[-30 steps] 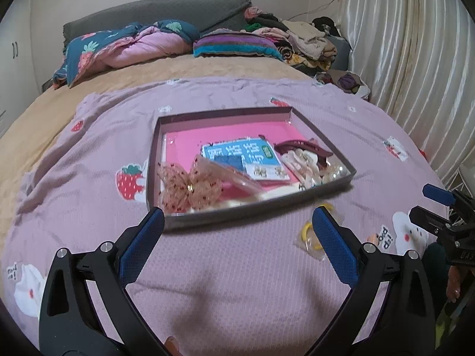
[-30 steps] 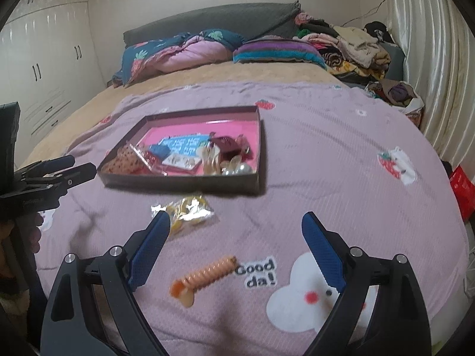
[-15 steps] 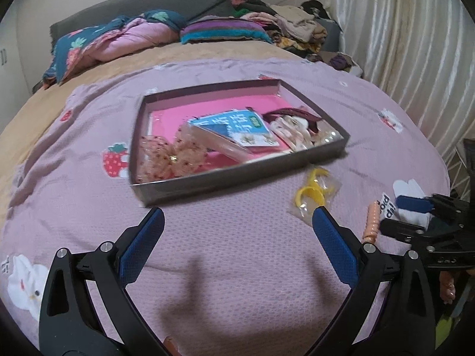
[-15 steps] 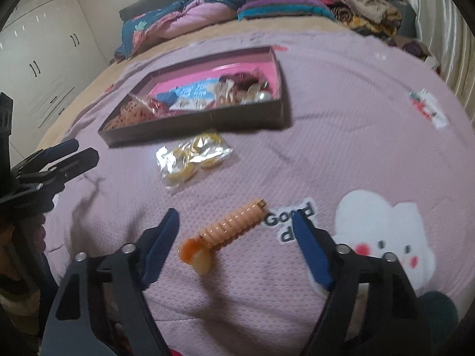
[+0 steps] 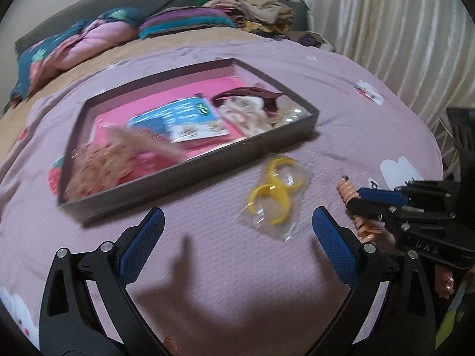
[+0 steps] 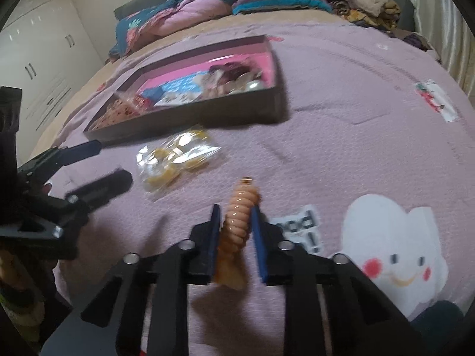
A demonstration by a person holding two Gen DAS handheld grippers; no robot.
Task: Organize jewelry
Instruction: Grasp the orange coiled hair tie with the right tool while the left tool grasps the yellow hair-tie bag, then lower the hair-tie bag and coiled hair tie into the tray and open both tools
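Closing just now, the right gripper [image 6: 236, 219] has its jaws narrow, and both blue pads press the sides of the orange spiral hair tie [image 6: 239, 222], which lies on the purple blanket [image 6: 341, 118]. One end of the tie sticks out ahead of the fingertips and the other end runs back between the fingers.

The left gripper [image 5: 237, 222] stands wide open and holds nothing; bare blanket is between its pads. Just ahead of it and a little to its right lies the clear bag [image 5: 274, 197] with yellow rings inside. Beyond the bag is the dark tray [image 5: 190, 175] with a pink floor, which holds a blue card, a dotted bow and other pieces, blurred here.

Only the right wrist view shows the tie squeezed between the pads, and also white cupboards on the far left and a white cartoon face printed right of the gripper. The left wrist view shows the right gripper from the side, with the tie crossing its fingers, and a pale curtain [image 5: 386, 44] beyond it.
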